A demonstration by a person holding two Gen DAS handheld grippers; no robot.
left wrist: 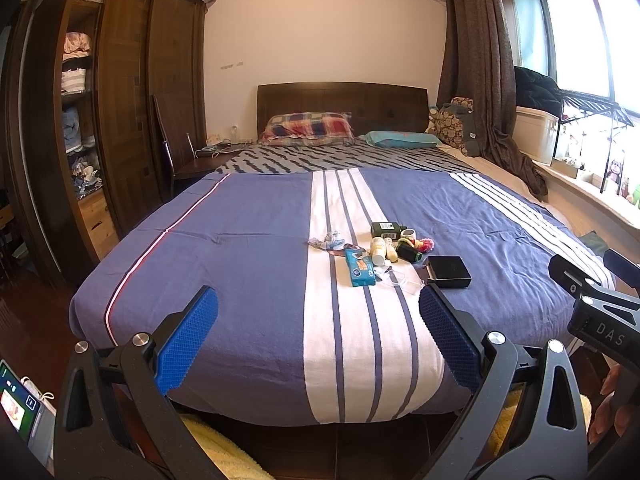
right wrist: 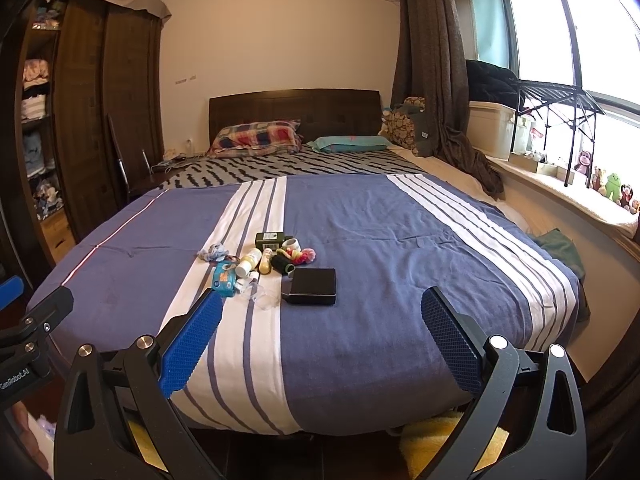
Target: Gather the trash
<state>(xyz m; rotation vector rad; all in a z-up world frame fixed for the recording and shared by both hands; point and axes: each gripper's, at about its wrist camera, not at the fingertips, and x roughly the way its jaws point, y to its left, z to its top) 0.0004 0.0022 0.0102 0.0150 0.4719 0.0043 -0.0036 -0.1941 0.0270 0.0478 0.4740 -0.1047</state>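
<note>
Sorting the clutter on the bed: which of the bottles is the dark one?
The dark green bottle at the far edge of the pile, lying on its side with a label facing up. The two bottles in front of it are pale, cream and yellowish.

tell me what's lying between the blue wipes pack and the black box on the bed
A clear plastic wrapper lies between the blue wipes pack and the black box, clearest in the right wrist view.

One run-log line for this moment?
left gripper: open | right gripper: open | clutter: untouched on bed
</note>
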